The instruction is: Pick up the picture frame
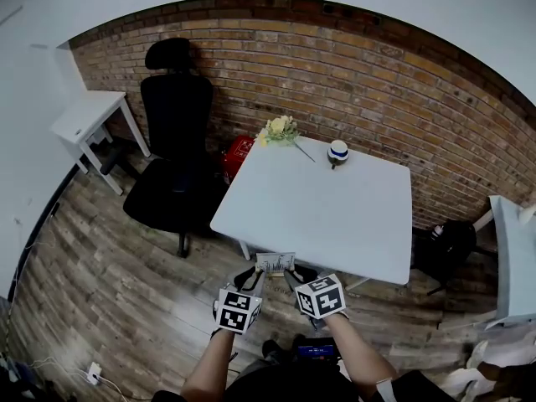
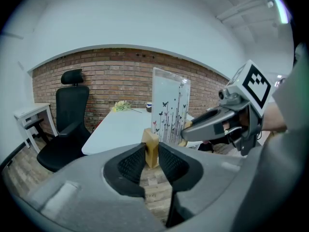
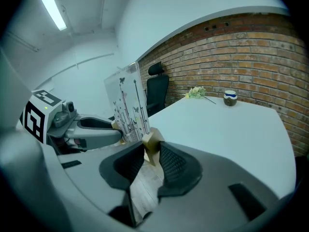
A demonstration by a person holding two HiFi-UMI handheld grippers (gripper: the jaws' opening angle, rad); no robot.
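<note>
Picture frame [image 1: 275,262] is held upright in the air just short of the near edge of the surface [image 1: 335,216], left gripper [image 2: 151,159] and right gripper [image 3: 152,154] each with fingers [image 2: 130,164] clenched on a wooden foot [image 2: 150,146], likely to keep it level.

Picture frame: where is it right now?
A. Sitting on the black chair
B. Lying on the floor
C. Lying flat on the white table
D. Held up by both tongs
D: the left tongs and the right tongs each pinch a wooden foot of the picture frame, holding it upright just off the near edge of the white table.
</note>
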